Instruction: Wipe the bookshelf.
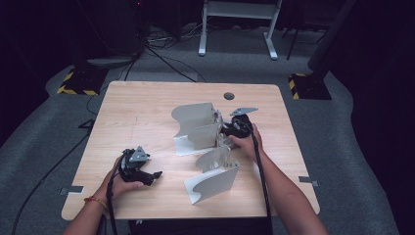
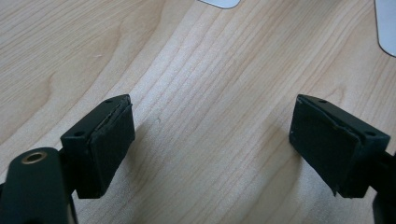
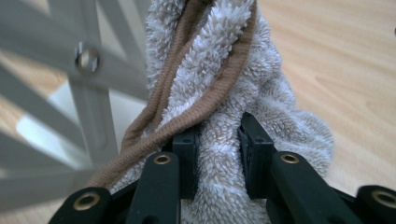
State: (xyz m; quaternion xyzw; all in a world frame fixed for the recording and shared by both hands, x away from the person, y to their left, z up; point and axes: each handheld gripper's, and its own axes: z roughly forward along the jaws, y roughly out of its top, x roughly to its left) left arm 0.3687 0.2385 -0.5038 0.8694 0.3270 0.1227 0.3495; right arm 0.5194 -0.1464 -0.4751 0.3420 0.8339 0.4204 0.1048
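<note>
Looking along your right gripper [image 3: 217,154], you see its jaws pinched on a fluffy grey towel [image 3: 233,79] with a brown edge, a detail too small to make out from above. The towel rises straight from the pads, just beside the grey slats of a rack [image 3: 88,93]. From above, that gripper [image 1: 230,129] sits against the far rack [image 1: 195,125], a second rack [image 1: 211,178] nearer you. Your left gripper [image 2: 212,144] gapes wide over bare table [image 2: 210,70], holding nothing.
</note>
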